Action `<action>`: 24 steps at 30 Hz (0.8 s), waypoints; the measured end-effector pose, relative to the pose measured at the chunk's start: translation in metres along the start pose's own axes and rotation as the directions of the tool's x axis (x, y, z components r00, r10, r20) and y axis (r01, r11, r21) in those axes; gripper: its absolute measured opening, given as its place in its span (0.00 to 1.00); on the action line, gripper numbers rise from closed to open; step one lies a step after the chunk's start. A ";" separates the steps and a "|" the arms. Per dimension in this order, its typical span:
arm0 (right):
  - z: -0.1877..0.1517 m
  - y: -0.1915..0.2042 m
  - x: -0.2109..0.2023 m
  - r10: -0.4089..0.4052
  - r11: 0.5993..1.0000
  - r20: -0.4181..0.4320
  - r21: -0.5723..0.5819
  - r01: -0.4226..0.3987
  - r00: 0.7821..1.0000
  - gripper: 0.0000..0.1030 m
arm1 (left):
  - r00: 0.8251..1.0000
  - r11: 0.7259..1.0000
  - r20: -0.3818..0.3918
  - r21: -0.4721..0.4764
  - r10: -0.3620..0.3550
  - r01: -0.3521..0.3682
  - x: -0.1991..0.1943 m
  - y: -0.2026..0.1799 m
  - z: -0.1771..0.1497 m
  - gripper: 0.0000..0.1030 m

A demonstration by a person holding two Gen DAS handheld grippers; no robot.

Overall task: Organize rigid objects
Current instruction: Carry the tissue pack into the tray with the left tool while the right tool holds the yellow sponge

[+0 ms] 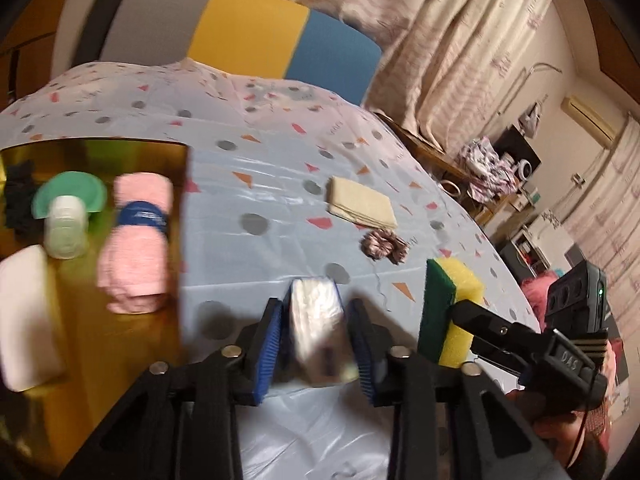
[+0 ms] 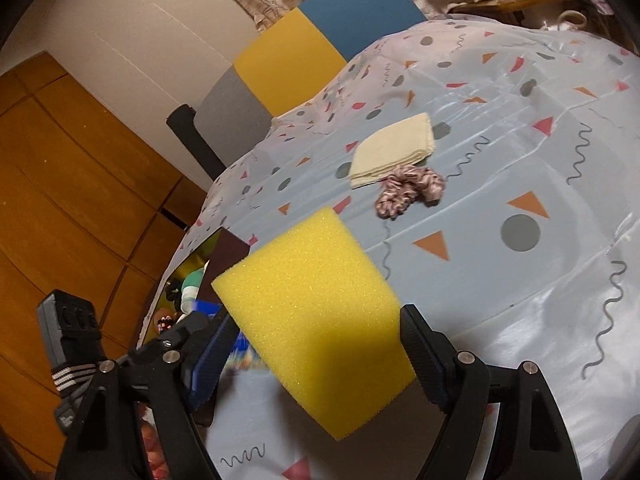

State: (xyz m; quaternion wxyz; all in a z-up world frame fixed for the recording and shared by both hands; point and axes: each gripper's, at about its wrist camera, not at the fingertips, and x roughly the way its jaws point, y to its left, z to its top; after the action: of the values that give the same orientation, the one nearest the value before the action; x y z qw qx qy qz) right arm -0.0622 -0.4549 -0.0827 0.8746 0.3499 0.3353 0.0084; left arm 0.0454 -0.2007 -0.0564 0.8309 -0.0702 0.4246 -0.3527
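The left gripper [image 1: 316, 324] pinches a small plastic-wrapped tissue pack [image 1: 316, 328] between its blue ribbed pads, holding it above the patterned tablecloth [image 1: 280, 184] just beside the gold-lined tray [image 1: 120, 148]. The pack looks light and crinkly with a slick film skin, so I judge it yields under pressure and could slide if the pinch loosens; the flat broad faces, where the pads sit now, seem the safest place to hold it. The right gripper [image 2: 316, 344] holds a yellow sponge [image 2: 316, 320] with a green scouring face [image 1: 436, 312], its jaws spread wide around the block and pressed on its two sides. The sponge is very light, soft and springy, grippy rather than slippery, and nothing about it is fragile; squeezing across the middle of the foam keeps it from pivoting. The tray already carries a rolled pink towel with a blue band [image 1: 136, 236], a small white bottle [image 1: 66, 228], a green lid or dish [image 1: 72, 196], a dark fabric item [image 1: 18, 196] and a white block [image 1: 26, 316], so free space there is tight. Out on the cloth lie a folded cream cloth [image 2: 394, 152] and a pink-and-white scrunchie [image 2: 408, 188], touching each other. The two grippers ride close together, which may crowd any placement into the tray.
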 end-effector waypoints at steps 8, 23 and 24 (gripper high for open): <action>-0.009 -0.003 -0.006 -0.006 0.998 0.015 0.058 0.005 1.000 0.79 | 0.994 0.991 -0.106 0.133 0.036 -0.022 0.019 -0.023 -0.002 0.47; -0.017 0.000 -0.021 0.031 0.997 0.032 0.072 -0.034 0.999 0.79 | 0.999 1.000 -0.042 0.009 -0.021 0.021 -0.019 -0.003 0.003 0.24; -0.018 0.005 -0.020 0.040 0.997 0.029 0.064 -0.042 0.999 0.79 | 0.999 0.999 -0.022 -0.031 -0.041 0.040 -0.029 0.006 0.006 0.24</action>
State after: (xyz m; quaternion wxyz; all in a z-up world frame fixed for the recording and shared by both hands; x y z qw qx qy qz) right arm -0.0874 -0.4455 -0.0774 0.8672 0.3847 0.3159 0.0107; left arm 0.0419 -0.1786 -0.0365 0.8175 -0.0874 0.4378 -0.3639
